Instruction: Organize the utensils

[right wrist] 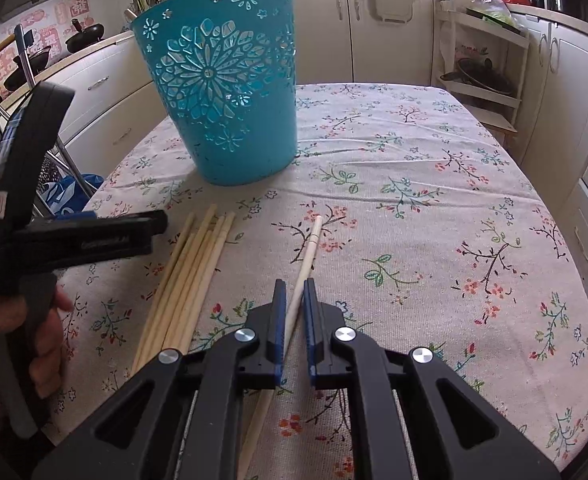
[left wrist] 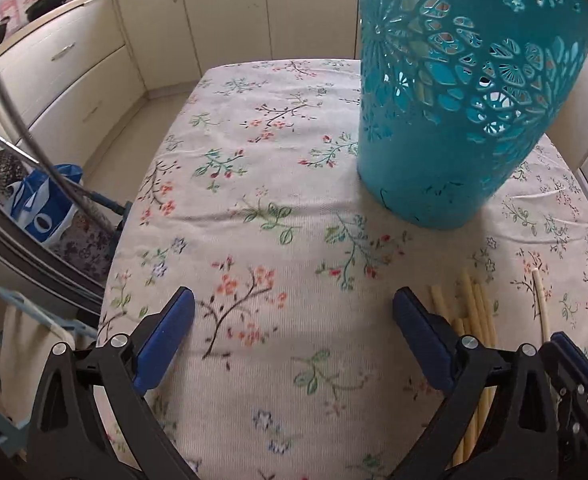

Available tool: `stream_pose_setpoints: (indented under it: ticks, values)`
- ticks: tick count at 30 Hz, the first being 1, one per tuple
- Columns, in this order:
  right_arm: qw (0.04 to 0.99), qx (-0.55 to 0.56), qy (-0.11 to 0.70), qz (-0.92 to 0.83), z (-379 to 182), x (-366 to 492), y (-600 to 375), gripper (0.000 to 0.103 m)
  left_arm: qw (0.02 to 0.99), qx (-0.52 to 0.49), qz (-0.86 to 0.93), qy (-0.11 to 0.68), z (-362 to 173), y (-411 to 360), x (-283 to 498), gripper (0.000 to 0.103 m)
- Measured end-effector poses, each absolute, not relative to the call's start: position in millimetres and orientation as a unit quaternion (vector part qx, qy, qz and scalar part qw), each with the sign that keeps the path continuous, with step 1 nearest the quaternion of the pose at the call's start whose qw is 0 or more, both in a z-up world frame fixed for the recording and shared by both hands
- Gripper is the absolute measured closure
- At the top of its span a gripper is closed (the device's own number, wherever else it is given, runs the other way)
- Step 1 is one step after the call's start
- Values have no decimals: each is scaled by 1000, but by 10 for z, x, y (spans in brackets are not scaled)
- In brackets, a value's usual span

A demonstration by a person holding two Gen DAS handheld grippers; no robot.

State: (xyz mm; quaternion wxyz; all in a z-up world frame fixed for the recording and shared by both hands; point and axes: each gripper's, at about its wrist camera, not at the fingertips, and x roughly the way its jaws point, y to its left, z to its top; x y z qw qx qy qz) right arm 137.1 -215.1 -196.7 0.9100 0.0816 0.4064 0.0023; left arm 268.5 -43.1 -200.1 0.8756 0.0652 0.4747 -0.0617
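Note:
A teal perforated basket stands upright on the floral tablecloth; it also shows in the left wrist view. Several bamboo chopsticks lie bundled on the cloth, also seen in the left wrist view. One paler chopstick lies apart to their right, also in the left wrist view. My right gripper has its jaws nearly closed around this single chopstick, which lies on the cloth. My left gripper is open and empty above the cloth, left of the bundle; it shows in the right wrist view.
Cream kitchen cabinets surround the table. A blue bag and a metal chair frame stand off the table's left edge. A white shelf rack with pans stands at the back right.

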Motion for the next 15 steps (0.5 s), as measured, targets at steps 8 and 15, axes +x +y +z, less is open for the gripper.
stream_pose_setpoints:
  ticks: [8, 15]
  values:
    - [910, 73, 407, 0, -1961, 1372, -2121, 92, 878, 62, -62, 471, -2023, -423, 2714, 7]
    - [912, 57, 407, 7, -1956, 1365, -2028, 78, 878, 62, -62, 471, -2020, -424, 2709, 7]
